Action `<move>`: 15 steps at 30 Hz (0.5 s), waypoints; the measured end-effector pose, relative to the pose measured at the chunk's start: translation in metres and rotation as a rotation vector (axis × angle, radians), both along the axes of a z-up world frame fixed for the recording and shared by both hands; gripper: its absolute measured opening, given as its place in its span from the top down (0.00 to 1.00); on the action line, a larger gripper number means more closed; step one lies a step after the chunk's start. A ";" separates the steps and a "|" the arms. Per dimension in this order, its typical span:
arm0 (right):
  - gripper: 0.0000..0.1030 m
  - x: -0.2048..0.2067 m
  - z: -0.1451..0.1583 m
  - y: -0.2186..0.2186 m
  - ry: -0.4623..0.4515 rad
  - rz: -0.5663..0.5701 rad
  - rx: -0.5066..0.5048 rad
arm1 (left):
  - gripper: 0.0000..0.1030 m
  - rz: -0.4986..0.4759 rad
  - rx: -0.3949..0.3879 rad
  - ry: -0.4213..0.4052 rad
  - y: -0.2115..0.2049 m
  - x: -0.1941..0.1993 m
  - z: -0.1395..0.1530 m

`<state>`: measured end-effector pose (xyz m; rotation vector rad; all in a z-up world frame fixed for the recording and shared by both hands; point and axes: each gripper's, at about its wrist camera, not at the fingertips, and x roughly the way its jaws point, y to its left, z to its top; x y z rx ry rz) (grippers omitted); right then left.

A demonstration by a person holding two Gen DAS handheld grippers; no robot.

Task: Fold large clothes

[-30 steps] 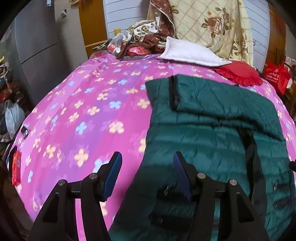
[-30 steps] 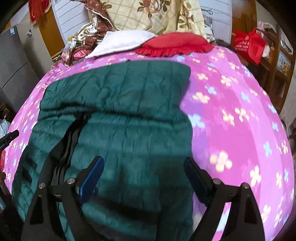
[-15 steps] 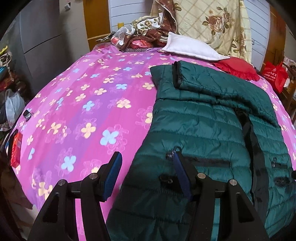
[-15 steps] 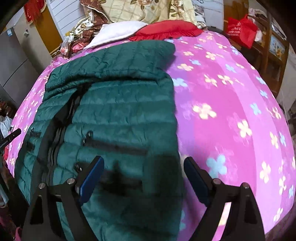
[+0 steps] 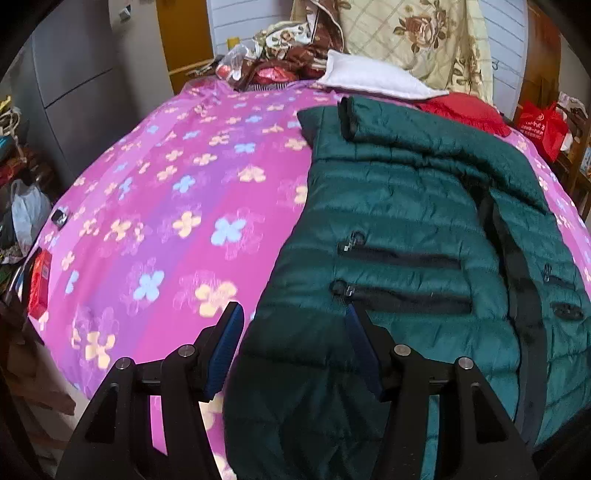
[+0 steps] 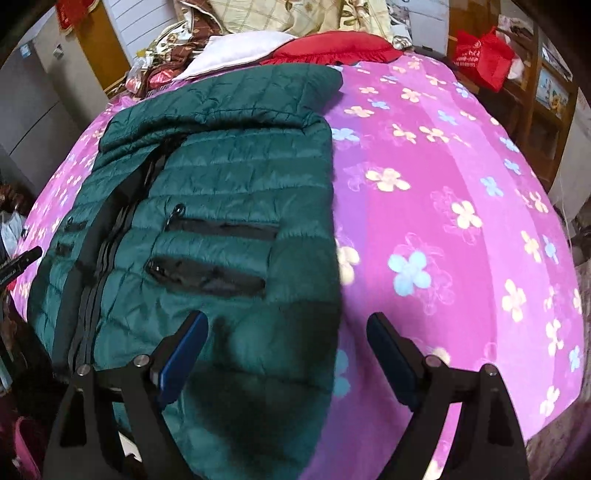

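Observation:
A dark green quilted puffer jacket [image 5: 406, 221] lies front up on the pink flowered bedspread [image 5: 166, 221], sleeves folded across its upper part, black zip down the middle. It also shows in the right wrist view [image 6: 221, 192]. My left gripper [image 5: 293, 350] is open and empty, above the jacket's lower left hem corner. My right gripper [image 6: 288, 350] is open and empty, above the jacket's lower right hem corner, which hangs over the bed's near edge.
A white pillow [image 5: 373, 79], a red cushion [image 5: 465, 110] and piled bedding [image 5: 406, 33] lie at the bed's head. A red bag [image 6: 484, 55] and wooden shelves [image 6: 546, 92] stand to the right. A grey cabinet [image 5: 74, 85] and clutter stand left.
Both grippers have drawn back toward the near edge of the bed, so more of the jacket's lower part and pockets shows. Both stay open.

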<state>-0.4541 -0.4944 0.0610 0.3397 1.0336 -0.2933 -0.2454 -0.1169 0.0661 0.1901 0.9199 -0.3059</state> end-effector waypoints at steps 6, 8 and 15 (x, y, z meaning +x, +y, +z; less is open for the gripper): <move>0.12 -0.018 -0.011 -0.003 0.004 -0.015 0.088 | 0.62 0.007 -0.037 0.077 0.015 -0.002 -0.014; 0.12 -0.022 -0.016 0.000 0.001 -0.006 0.106 | 0.62 0.008 -0.063 0.100 0.021 -0.002 -0.017; 0.12 -0.022 -0.025 0.006 0.014 0.030 0.130 | 0.62 0.027 -0.113 0.135 0.033 -0.003 -0.021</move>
